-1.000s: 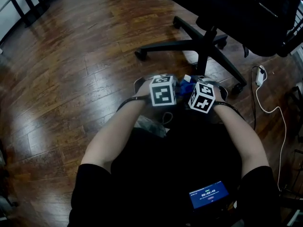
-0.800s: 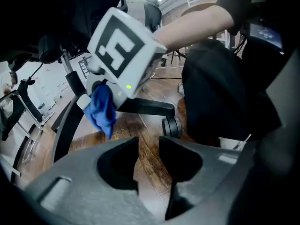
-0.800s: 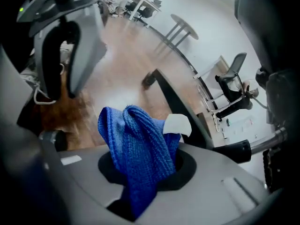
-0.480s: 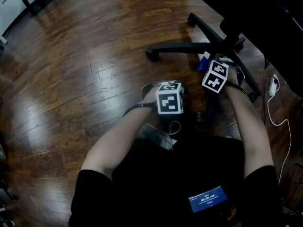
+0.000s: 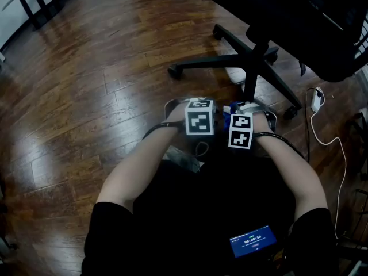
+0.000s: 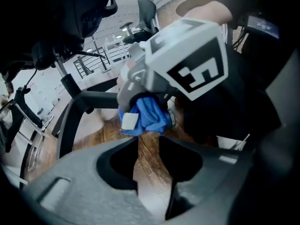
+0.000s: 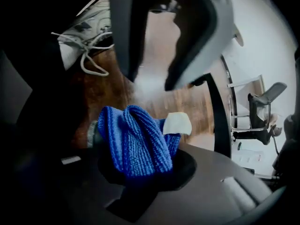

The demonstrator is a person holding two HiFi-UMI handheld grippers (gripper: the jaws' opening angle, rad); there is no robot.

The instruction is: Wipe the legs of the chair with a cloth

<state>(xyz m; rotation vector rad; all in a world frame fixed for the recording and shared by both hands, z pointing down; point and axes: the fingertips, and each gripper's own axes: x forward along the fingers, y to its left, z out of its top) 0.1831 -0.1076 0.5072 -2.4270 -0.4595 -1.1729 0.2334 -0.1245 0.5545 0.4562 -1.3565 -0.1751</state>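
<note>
Blue knitted cloth is bunched in the right gripper, whose jaws are clamped on its lower folds so the wad stands up out of them. A white tag hangs at the cloth's edge, its face too blurred to read. The cloth is low over the wooden floor, near the hub of the black chair and close to one chair leg. In the right gripper view a strip of floor shows between tag and leg, so they are apart. The left gripper is just beside the right one. Its jaws are drawn together to a thin slit with nothing in them, only floorboards behind. Each gripper carries a marker cube with black-and-white square patterns. In the head view the chair's star base spreads over the floor beyond the grippers, and the seat fills the upper right corner. A grey sneaker with white laces is close by the grippers. A white cable trails on the floor to the right of the chair. A small lit screen at the person's lap shows a line of digits like a timer, too small to read with certainty.
</note>
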